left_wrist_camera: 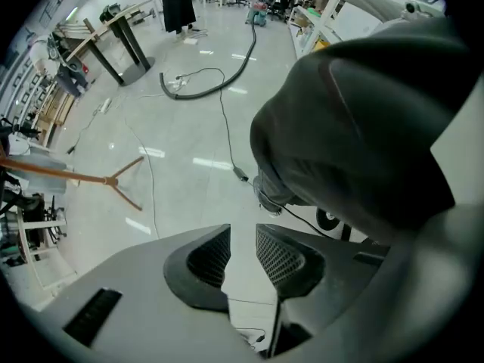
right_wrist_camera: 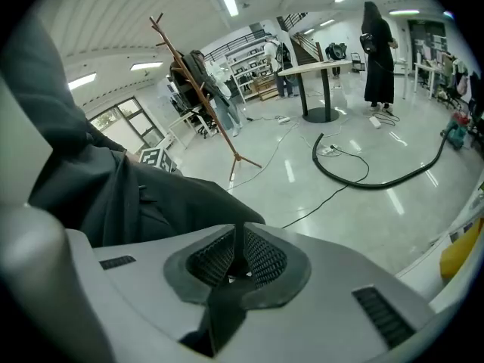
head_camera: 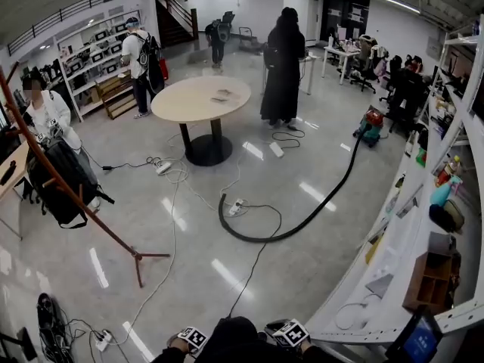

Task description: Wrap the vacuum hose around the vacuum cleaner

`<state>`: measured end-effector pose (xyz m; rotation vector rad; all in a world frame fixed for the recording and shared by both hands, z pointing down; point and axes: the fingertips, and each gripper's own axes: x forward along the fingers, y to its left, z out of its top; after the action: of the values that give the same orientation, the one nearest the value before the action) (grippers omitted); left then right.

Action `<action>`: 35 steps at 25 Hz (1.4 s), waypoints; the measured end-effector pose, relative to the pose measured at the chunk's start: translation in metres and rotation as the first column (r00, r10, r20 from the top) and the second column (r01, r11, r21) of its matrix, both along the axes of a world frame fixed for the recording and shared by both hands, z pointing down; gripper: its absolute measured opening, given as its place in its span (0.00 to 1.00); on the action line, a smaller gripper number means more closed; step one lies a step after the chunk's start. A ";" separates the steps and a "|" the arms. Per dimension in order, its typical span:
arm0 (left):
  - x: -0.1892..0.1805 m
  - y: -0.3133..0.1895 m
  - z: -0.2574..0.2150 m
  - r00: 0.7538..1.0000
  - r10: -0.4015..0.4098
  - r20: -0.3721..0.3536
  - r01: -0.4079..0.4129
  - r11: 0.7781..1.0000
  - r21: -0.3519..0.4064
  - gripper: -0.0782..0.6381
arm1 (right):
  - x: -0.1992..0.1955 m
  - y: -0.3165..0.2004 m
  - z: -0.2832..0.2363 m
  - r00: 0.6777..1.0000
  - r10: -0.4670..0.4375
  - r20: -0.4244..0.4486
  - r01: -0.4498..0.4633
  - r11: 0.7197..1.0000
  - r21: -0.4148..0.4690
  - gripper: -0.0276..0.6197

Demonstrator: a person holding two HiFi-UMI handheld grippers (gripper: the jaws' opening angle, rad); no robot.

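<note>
The red and teal vacuum cleaner (head_camera: pixel 370 125) stands on the floor at the far right, beside the shelving. Its black hose (head_camera: pixel 302 221) curves away from it across the floor and ends in a hook near a power strip (head_camera: pixel 237 206). The hose (left_wrist_camera: pixel 219 85) also shows far off in the left gripper view, and the hose (right_wrist_camera: pixel 378 181) lies well beyond the jaws in the right gripper view. My left gripper (left_wrist_camera: pixel 242 237) points down at bare floor, jaws a little apart and holding nothing. My right gripper (right_wrist_camera: pixel 240 240) is shut and empty. Both are far from the hose, close to my body.
A round table (head_camera: pixel 200 100) stands mid-room with a person in black (head_camera: pixel 283 66) behind it. A wooden coat rack (head_camera: pixel 113 237) with a dark bag leans at left. Thin cables (head_camera: pixel 257 259) cross the floor. White shelves (head_camera: pixel 408 233) line the right side. Other people stand at the back.
</note>
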<state>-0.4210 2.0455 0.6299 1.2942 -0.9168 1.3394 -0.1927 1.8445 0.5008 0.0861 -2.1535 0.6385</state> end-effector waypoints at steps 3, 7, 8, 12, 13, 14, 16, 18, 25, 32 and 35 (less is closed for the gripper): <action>0.001 0.000 0.002 1.000 -0.031 -0.005 0.031 0.999 0.013 0.28 | -0.004 -0.012 -0.006 0.999 0.027 0.037 -0.028 0.999 0.028 0.12; -0.023 -0.054 -0.013 0.986 -0.165 -0.020 0.165 0.964 0.207 0.28 | -0.012 -0.038 -0.007 0.992 0.101 0.073 -0.106 0.992 0.067 0.12; -0.034 -0.076 -0.023 0.980 -0.200 -0.017 0.197 0.942 0.271 0.28 | -0.013 -0.043 -0.005 0.991 0.111 0.074 -0.116 0.991 0.070 0.12; -0.083 -0.167 -0.069 0.965 -0.262 0.024 0.220 0.854 0.471 0.28 | -0.008 -0.057 0.005 0.985 0.164 0.043 -0.166 0.984 0.056 0.12; -0.092 -0.190 -0.076 0.965 -0.260 0.021 0.215 0.839 0.499 0.28 | -0.008 -0.061 0.004 0.982 0.185 0.034 -0.187 0.981 0.049 0.12; -0.099 -0.211 -0.082 0.967 -0.255 0.012 0.212 0.828 0.519 0.28 | -0.009 -0.066 0.003 0.978 0.208 0.025 -0.208 0.977 0.042 0.12; -0.107 -0.249 -0.087 0.970 -0.242 -0.031 0.220 0.812 0.541 0.28 | -0.015 -0.073 0.005 0.970 0.244 0.001 -0.244 0.970 0.024 0.12; -0.110 -0.281 -0.090 0.971 -0.214 -0.102 0.235 0.806 0.544 0.28 | -0.030 -0.083 0.010 0.964 0.266 -0.031 -0.265 0.964 0.016 0.12; -0.138 -0.333 -0.095 0.975 0.059 -0.216 0.071 0.834 0.548 0.28 | -0.164 -0.145 0.002 0.953 0.302 -0.013 -0.302 0.953 -0.008 0.12; -0.206 -0.333 -0.078 0.954 0.082 -0.287 0.076 0.862 0.502 0.21 | -0.257 -0.171 -0.015 0.959 0.282 0.024 -0.282 0.959 -0.002 0.12; -0.223 -0.351 -0.080 0.946 0.053 -0.321 0.128 0.847 0.516 0.19 | -0.271 -0.180 -0.016 0.960 0.281 0.022 -0.281 0.960 0.003 0.12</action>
<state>-0.6435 1.6949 0.5498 1.8470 -1.1122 0.8157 -0.4641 1.6641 0.4849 0.3962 -2.1831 0.7969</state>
